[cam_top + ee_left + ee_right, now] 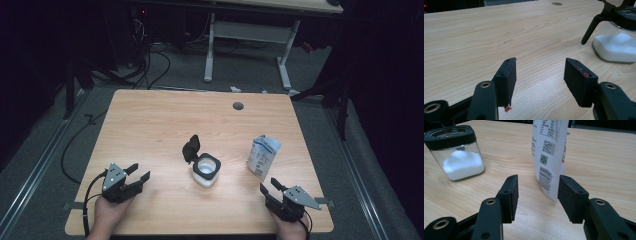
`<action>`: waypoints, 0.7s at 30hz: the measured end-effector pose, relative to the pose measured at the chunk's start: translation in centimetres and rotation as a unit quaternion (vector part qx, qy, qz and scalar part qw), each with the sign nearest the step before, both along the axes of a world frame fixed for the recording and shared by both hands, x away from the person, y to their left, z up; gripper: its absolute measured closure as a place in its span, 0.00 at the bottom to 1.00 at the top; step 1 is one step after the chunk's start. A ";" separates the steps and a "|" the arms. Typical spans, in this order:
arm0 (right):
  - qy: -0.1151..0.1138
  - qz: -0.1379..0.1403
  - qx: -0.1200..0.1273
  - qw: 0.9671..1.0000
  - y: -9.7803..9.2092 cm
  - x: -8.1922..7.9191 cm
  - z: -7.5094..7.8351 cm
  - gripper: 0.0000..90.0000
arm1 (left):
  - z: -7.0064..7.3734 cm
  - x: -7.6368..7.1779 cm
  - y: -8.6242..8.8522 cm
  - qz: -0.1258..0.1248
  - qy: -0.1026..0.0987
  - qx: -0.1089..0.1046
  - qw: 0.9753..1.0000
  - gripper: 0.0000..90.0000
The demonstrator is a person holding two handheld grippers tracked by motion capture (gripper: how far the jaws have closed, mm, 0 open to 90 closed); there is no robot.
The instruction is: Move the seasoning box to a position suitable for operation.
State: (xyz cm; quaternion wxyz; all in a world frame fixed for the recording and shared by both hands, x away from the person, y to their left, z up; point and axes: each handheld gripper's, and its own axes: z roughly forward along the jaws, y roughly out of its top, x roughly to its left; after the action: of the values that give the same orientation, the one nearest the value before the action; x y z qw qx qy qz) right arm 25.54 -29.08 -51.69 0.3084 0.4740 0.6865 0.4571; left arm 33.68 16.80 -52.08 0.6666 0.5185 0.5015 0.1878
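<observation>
A clear square jar with a black rim holds white powder at the table's middle; its black flip lid stands open. A white and blue pouch stands upright to the jar's right. My left gripper rests open near the front left edge, apart from the jar, with nothing between its jaws. My right gripper rests open at the front right, just short of the pouch. In the right gripper view the jar sits at the left, and the gripper holds nothing.
The wooden table has a round grommet hole near its far edge. Cables and a white desk frame lie on the floor beyond. A small red speck lies on the table under the left jaw.
</observation>
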 end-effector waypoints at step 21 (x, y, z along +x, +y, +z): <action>0.011 0.046 0.000 0.999 2.5 1.5 -0.4 0.68 | -0.2 0.5 -0.7 0.010 0.016 0.002 1.000 0.50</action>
State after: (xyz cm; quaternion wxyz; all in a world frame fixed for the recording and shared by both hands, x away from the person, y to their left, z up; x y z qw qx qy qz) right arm 27.07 -26.55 -52.09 0.2794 0.4467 0.7112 0.4654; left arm 34.16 16.06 -52.23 0.6556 0.5176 0.5169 0.1876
